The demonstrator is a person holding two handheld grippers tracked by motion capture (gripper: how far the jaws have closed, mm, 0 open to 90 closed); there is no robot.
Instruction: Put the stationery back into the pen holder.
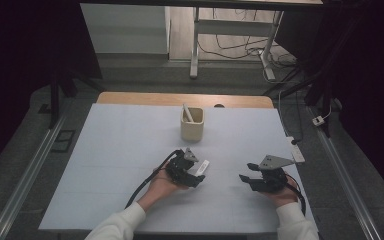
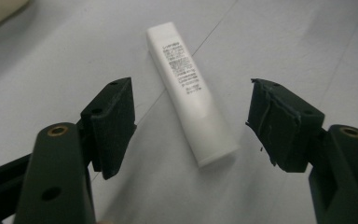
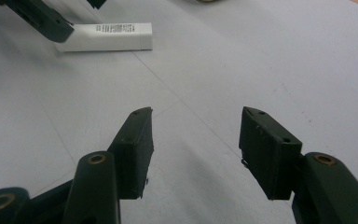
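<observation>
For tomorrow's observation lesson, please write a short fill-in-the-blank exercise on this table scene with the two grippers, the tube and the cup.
1. The white tube lies flat on the table, between the open jaws of the ____ gripper.
2. The beige cup holds one ____ stick.
3. The right gripper has jaws that are open and hold ____.
4. In the high view, the cup stands ____ from the person than the tube does.

Missing words: left; white; nothing; farther
</observation>
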